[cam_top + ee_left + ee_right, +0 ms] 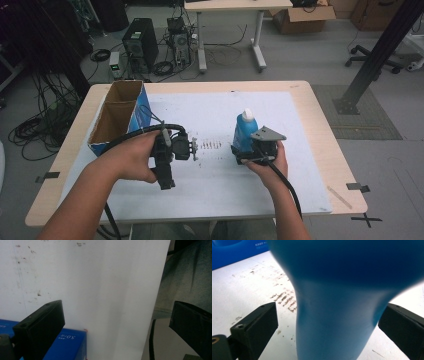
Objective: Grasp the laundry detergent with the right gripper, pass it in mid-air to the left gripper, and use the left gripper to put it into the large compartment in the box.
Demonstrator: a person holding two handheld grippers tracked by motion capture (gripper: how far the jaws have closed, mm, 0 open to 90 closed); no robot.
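A blue bottle (244, 131) with a white cap stands upright on the white mat (220, 185), right of centre. My right gripper (246, 150) is at its base, open. In the right gripper view the bottle (337, 315) stands between the two black jaws of that gripper (329, 310). The left jaw is clearly apart from it and the right jaw sits at its edge. My left gripper (180, 150) is held over the mat's middle left, beside an open cardboard box (120, 117) with blue sides. This gripper (115, 312) is open over bare mat with nothing between its jaws.
Dark scuff marks (210, 145) dot the mat between the two grippers. A blue side of the box (67, 345) lies low and left in the left gripper view. The wooden table (320, 125) borders the mat. A desk, computers and cables stand on the floor beyond.
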